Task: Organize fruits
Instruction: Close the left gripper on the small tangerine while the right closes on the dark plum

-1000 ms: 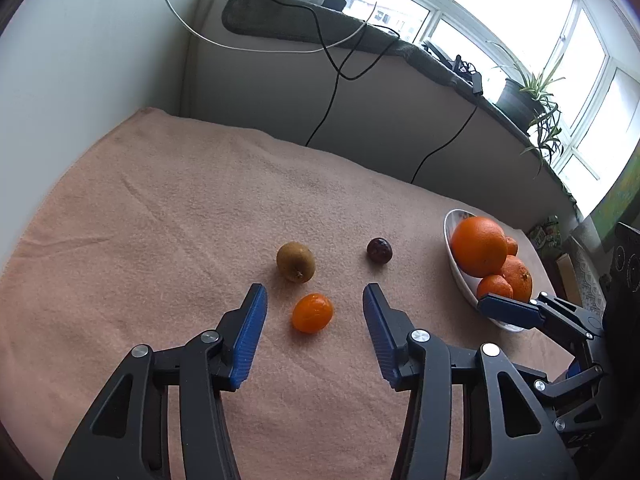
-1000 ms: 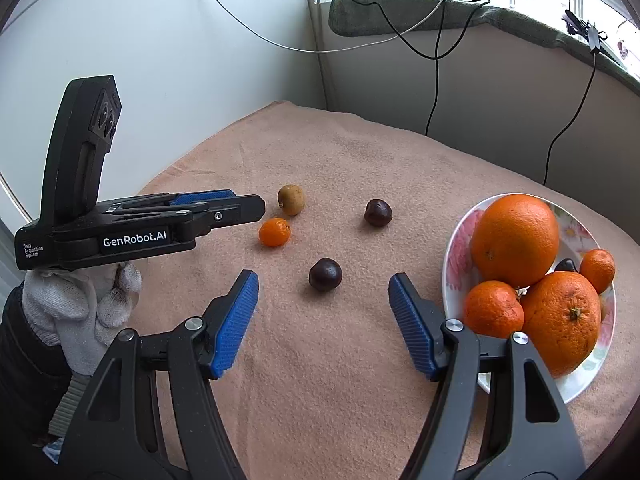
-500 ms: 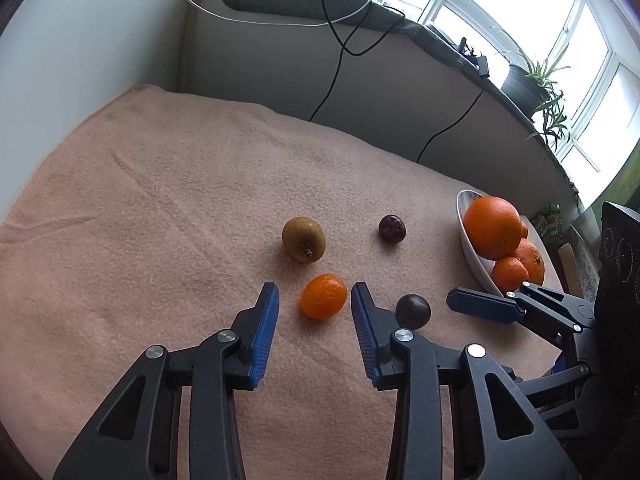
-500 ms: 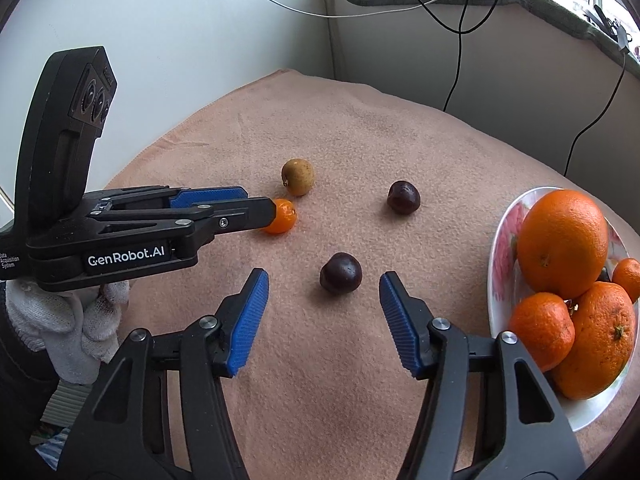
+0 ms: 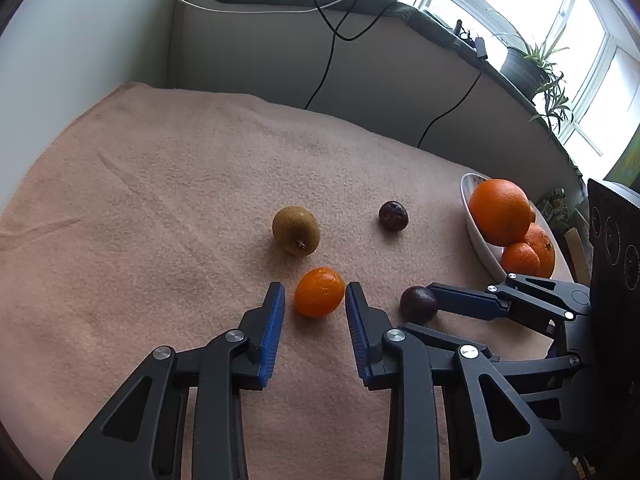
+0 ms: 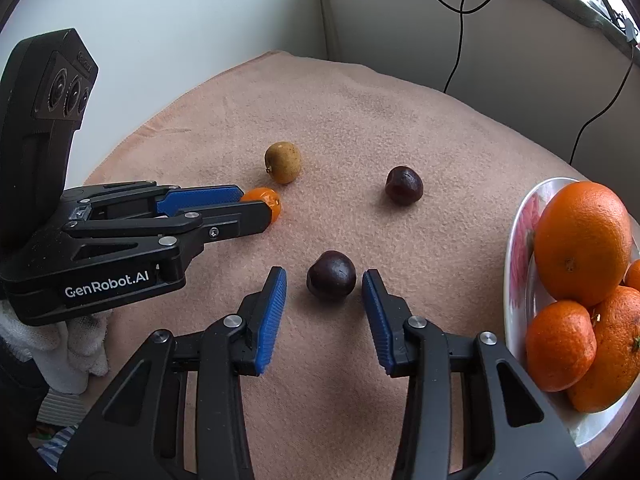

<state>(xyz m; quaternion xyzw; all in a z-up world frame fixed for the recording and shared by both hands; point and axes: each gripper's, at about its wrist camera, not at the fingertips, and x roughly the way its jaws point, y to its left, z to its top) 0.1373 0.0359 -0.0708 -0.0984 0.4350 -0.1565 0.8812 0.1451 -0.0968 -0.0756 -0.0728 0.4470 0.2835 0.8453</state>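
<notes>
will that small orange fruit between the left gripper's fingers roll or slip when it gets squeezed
The small orange fruit is round and lies loose on the cloth, so an off-centre squeeze could roll it. Its glossy skin may slip, though the left gripper has ribbed pads, which probably helps.

Peach blanket (image 5: 168,184), black cables (image 5: 326,52), potted plant (image 5: 532,64), window (image 5: 592,40)

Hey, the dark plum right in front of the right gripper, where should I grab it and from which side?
Grip the dark plum across its widest middle, coming low and straight ahead along the blanket. It is round, so off-centre pads would likely slip. The right gripper already brackets it, jaws open, nothing crowding either side.
</notes>
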